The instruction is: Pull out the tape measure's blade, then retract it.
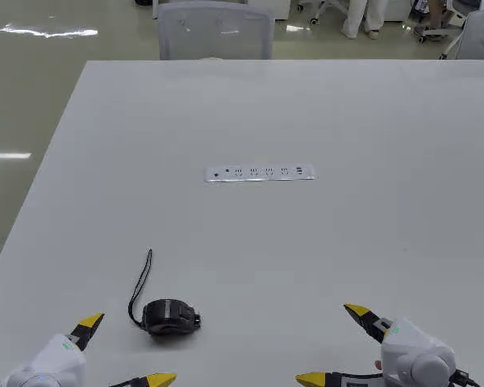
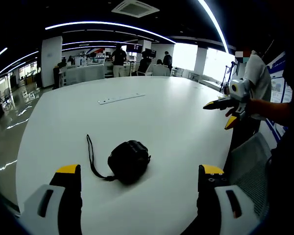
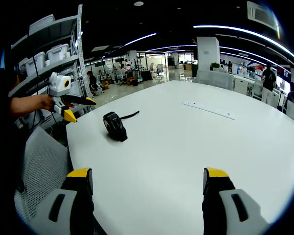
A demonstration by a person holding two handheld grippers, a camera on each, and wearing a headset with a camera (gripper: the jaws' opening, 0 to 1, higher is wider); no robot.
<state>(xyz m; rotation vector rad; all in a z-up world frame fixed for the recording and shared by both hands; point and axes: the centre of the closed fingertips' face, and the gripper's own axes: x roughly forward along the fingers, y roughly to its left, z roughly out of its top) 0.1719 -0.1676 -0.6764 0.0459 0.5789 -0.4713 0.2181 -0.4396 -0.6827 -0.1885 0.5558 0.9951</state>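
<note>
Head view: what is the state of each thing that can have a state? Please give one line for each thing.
tape measure: blade in, lying on the table, not held.
strap: loose, stretched out on the table.
left gripper: open, empty, near the tape measure but apart from it.
right gripper: open, empty.
power strip: nothing plugged in.

Your tape measure (image 1: 171,316) is black all over, and so is its wrist cord (image 1: 139,282). The table (image 1: 347,105) is plain white with no pattern. Your left gripper (image 1: 127,349) and right gripper (image 1: 333,343) each have a white body and 2 black jaws tipped in yellow. The power strip (image 1: 260,173) looks white with dark socket marks, though it's small. The floor (image 1: 24,89) is glossy pale green.
</note>
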